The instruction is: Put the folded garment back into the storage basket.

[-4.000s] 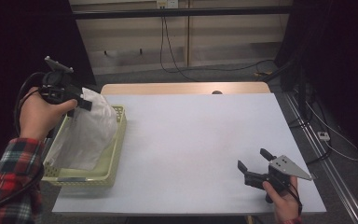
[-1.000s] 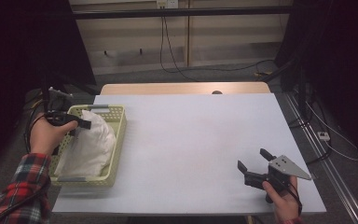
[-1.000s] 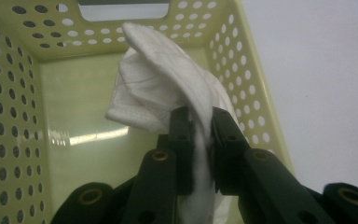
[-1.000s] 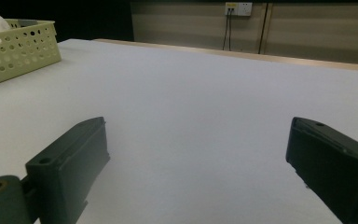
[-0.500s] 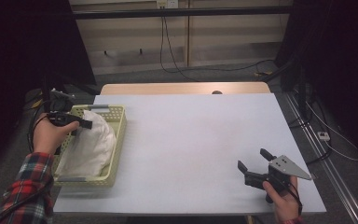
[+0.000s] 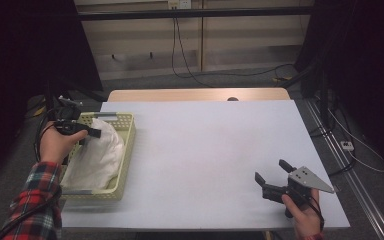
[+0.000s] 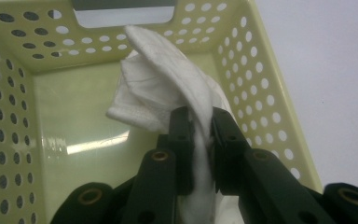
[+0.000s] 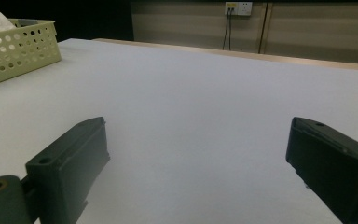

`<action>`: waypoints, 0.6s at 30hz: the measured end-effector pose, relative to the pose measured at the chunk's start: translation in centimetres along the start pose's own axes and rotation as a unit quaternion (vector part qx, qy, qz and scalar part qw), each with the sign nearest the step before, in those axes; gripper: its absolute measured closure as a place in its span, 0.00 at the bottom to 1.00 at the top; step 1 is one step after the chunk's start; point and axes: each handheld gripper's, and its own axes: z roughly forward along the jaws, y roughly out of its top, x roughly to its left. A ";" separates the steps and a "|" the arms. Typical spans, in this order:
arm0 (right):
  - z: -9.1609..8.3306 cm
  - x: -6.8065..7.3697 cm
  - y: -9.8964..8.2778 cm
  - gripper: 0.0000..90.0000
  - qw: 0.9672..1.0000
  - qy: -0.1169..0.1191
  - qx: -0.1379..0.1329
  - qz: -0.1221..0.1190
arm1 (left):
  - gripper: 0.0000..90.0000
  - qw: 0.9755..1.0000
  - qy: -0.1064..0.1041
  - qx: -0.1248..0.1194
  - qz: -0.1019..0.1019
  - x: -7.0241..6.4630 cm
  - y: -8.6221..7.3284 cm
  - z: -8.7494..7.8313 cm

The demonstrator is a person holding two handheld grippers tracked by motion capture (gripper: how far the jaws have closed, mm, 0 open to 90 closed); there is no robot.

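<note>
While I hold my right gripper (image 6: 272, 176) low at the near right of the surface (image 6: 210, 155), fingers wide apart on nothing, my left gripper (image 7: 200, 126) stands clamped on the white cloth (image 7: 158, 88) inside the perforated yellow basket (image 6: 126, 150) at far left.

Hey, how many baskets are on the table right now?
1. The pale yellow perforated basket sits at the table's left edge, holding a white cloth that the left claw grips.
</note>
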 end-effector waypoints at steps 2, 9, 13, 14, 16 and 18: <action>0.0 0.0 0.0 0.06 1.000 0.001 0.000 -0.002 | 0.89 1.000 0.001 -0.001 0.001 0.0 -0.1 0.2; 0.0 0.0 0.0 0.06 1.000 0.001 0.000 -0.001 | 0.89 1.000 -0.001 -0.001 0.004 -0.1 -0.1 0.6; 0.0 0.0 0.0 0.06 1.000 0.000 0.000 -0.001 | 0.89 1.000 -0.002 -0.007 0.000 0.3 -0.3 0.8; 0.0 0.0 0.0 0.06 1.000 0.001 -0.001 0.001 | 0.89 1.000 -0.002 -0.006 0.001 0.4 -0.4 0.8; 0.0 0.0 0.0 0.06 1.000 0.000 0.000 -0.001 | 0.89 1.000 0.000 -0.009 -0.003 0.7 -0.5 0.9; 0.0 0.0 0.0 0.06 1.000 0.001 0.000 -0.001 | 0.89 1.000 0.002 -0.008 -0.004 0.8 -0.5 0.9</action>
